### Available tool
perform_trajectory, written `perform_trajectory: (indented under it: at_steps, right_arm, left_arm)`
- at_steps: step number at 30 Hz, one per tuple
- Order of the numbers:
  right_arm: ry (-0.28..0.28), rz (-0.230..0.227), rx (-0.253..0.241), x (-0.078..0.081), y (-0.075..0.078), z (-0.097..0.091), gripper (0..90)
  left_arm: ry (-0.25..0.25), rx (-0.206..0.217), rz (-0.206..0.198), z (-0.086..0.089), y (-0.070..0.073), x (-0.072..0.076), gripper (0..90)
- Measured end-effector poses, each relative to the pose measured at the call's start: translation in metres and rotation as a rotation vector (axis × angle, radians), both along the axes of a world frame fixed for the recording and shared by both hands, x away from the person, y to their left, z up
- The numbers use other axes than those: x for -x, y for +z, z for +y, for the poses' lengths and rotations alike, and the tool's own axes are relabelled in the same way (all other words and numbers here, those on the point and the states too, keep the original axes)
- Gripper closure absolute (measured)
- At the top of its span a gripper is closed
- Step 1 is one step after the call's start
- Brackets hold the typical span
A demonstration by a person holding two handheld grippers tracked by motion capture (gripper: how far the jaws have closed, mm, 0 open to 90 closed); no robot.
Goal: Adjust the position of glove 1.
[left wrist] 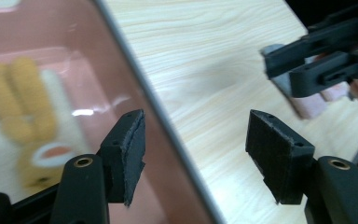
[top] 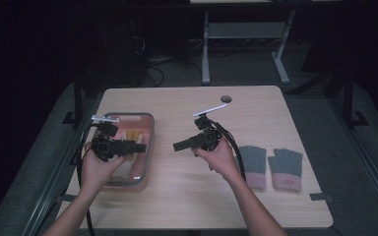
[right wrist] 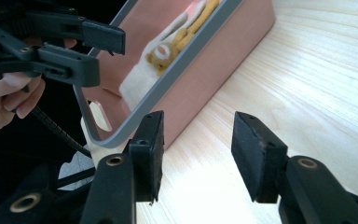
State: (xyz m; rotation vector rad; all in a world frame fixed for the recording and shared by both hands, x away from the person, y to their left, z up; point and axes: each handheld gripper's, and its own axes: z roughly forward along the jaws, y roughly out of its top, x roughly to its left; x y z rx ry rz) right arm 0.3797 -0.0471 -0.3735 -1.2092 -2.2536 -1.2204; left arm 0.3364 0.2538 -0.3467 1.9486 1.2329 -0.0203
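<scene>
A pair of white and yellow gloves point(top: 130, 139) lies inside a pink bin point(top: 150, 129) with a grey rim, at the left of the wooden table point(top: 187, 196). The left claw point(top: 139, 147) hangs over the bin, jaws apart with nothing between them; in the left gripper view its pads point(left wrist: 129, 149) straddle the bin's rim point(left wrist: 168, 126) without touching it. The right claw point(top: 181, 145) hovers over bare table just right of the bin, also open and empty, pointing toward it; in the right gripper view the gloves point(right wrist: 172, 51) show down inside the bin point(right wrist: 214, 65). Judged from their look, these gloves are knitted: light, soft and floppy, not fragile, likely to sag and fold when lifted. A pinch on a cuff or on a bunched fold of fabric should hold well, since the yarn gives the pads friction; a grip on one fingertip alone would probably let the rest dangle and catch on the rim. The bin looks like stiff, smooth plastic and light enough to slide if nudged. A second pair, grey gloves with pink cuffs point(top: 270, 167), lies flat well to the right. No brand, label or writing is readable anywhere; a round orange mark on the white and yellow gloves is too blurred to make out.
</scene>
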Motion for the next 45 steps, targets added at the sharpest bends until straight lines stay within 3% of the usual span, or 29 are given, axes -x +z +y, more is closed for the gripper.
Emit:
perform_trajectory:
  at_steps: [2,6,18,29,45]
  right_arm:
    - [-0.002,0.002,-0.007,0.001,0.000,-0.005,52.3]
    - [-0.009,-0.006,0.002,0.004,0.000,-0.015,52.0]
    - [-0.044,0.001,-0.006,0.010,-0.005,-0.049,48.4]
    - [-0.069,0.008,0.020,0.015,-0.016,-0.073,45.8]
    - [-0.146,0.004,0.032,0.032,-0.022,-0.126,44.1]
  left_arm:
    - [-0.031,0.014,0.013,-0.006,0.000,0.000,37.3]
    - [-0.072,0.015,0.001,-0.019,0.001,0.004,36.3]
    - [-0.142,0.002,-0.042,-0.051,0.000,0.013,35.1]
    - [-0.206,0.005,-0.053,-0.086,-0.015,0.018,33.4]
    - [-0.302,0.019,-0.031,-0.137,-0.036,0.026,32.4]
